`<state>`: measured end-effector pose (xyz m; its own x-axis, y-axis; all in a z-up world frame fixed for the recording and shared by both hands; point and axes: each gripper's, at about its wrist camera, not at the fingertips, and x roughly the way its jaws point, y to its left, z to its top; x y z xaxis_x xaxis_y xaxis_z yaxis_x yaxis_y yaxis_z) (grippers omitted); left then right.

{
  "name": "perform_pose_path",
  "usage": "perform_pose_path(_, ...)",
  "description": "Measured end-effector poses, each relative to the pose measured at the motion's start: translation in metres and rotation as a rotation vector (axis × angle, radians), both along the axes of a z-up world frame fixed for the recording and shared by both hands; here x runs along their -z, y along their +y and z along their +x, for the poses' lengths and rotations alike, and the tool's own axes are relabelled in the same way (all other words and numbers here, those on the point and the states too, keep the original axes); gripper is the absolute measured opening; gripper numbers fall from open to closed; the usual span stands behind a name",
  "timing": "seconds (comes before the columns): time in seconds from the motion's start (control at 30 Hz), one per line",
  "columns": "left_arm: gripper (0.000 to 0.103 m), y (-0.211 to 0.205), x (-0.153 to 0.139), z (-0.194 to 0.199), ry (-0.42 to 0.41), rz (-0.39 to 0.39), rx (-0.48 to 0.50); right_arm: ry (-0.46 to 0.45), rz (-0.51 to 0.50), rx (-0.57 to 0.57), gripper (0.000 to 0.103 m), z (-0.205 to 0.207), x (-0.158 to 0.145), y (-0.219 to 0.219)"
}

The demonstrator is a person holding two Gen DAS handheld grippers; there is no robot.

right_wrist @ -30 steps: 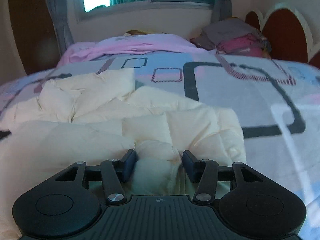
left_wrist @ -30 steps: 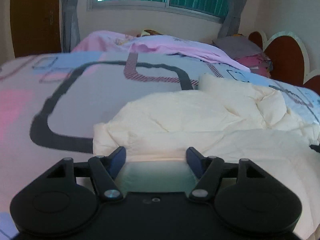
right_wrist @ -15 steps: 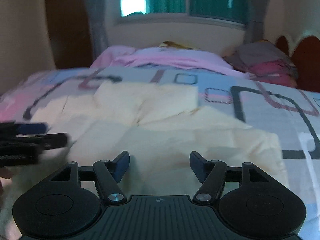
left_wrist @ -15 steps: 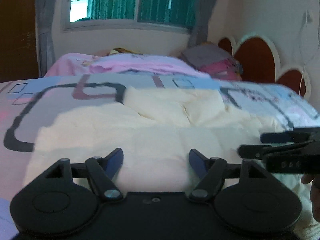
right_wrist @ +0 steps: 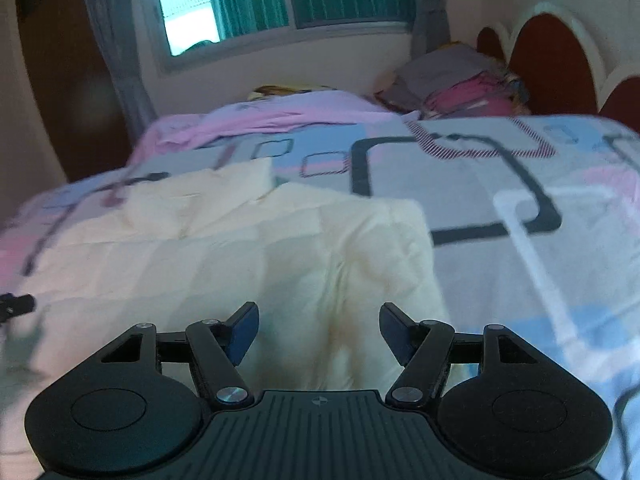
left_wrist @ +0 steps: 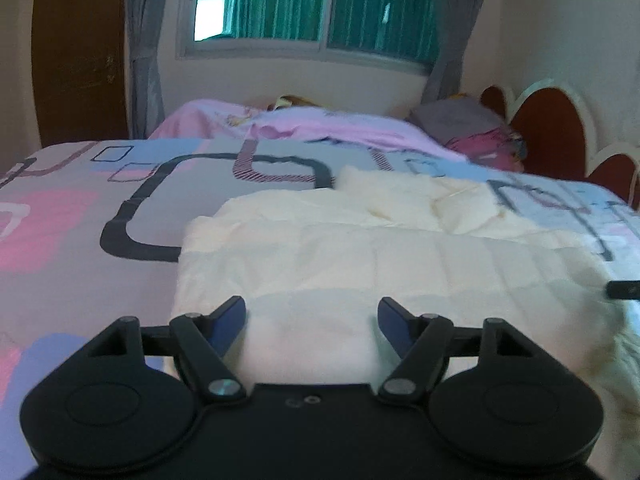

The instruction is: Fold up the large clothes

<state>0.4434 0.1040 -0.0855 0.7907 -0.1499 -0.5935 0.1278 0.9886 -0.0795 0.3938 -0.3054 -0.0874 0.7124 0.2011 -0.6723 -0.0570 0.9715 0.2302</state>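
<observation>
A large cream quilted garment (left_wrist: 380,248) lies spread on the patterned bedspread (left_wrist: 80,216); it also shows in the right wrist view (right_wrist: 240,248). My left gripper (left_wrist: 312,316) is open and empty, over the garment's near left corner. My right gripper (right_wrist: 318,326) is open and empty, over the garment's near right part. The tip of the right gripper shows at the right edge of the left wrist view (left_wrist: 624,290). The tip of the left gripper shows at the left edge of the right wrist view (right_wrist: 16,306).
A pink blanket (left_wrist: 320,128) lies heaped at the far side of the bed. A stack of folded clothes (right_wrist: 460,84) sits by the red scalloped headboard (right_wrist: 552,64). A window with green curtains (left_wrist: 332,4) is behind, with a brown door (left_wrist: 80,52) at left.
Both grippers were closed around the garment's near edge one second ago and have since opened and let go. Both views have swung sideways and back; the garment now lies flatter.
</observation>
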Motion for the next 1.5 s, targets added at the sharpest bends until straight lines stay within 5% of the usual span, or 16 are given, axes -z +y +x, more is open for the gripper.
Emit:
perform_pose_path(0.07, 0.072, -0.004, 0.006, -0.008, 0.016, 0.015, 0.013, 0.048, 0.033, -0.029, 0.066, 0.001, 0.008, 0.008)
perform_pose_path(0.13, 0.07, -0.009, 0.018, -0.004, 0.057, 0.035, 0.023, 0.045, 0.008, -0.048, 0.036, 0.005, 0.011, 0.015)
perform_pose_path(0.4, 0.073, -0.01, 0.027, 0.006, 0.055, 0.051, 0.02, 0.051, -0.047, 0.002, 0.033, 0.013, 0.018, 0.019)
perform_pose_path(0.53, 0.074, -0.006, 0.027, -0.001, 0.052, 0.068, 0.032, -0.043, -0.104, 0.031, 0.034, -0.01, 0.0, 0.02)
perform_pose_path(0.63, 0.075, -0.004, 0.031, 0.003, 0.061, 0.056, 0.03, 0.068, -0.184, -0.004, 0.034, 0.003, 0.02, 0.031)
perform_pose_path(0.77, 0.076, -0.007, 0.027, 0.003, 0.062, 0.076, 0.033, 0.031, -0.148, 0.036, 0.034, -0.006, 0.005, 0.029)
perform_pose_path(0.8, 0.079, -0.006, 0.025, 0.0, 0.059, 0.073, 0.033, 0.012, -0.137, 0.047, 0.035, -0.012, 0.0, 0.028)
perform_pose_path(0.87, 0.093, -0.003, 0.022, -0.006, 0.05, 0.077, 0.023, -0.008, -0.129, 0.059, 0.06, -0.024, -0.008, 0.027)
perform_pose_path(0.9, 0.096, -0.003, 0.02, -0.01, 0.042, 0.08, 0.018, -0.031, -0.13, 0.063, 0.085, -0.031, -0.011, 0.027)
perform_pose_path(0.93, 0.099, -0.001, 0.019, -0.013, 0.036, 0.085, 0.014, -0.052, -0.134, 0.059, 0.089, -0.038, -0.014, 0.028)
perform_pose_path(1.5, 0.099, 0.002, 0.004, -0.096, 0.05, 0.167, -0.033, -0.087, -0.054, 0.011, 0.089, -0.114, -0.036, -0.004)
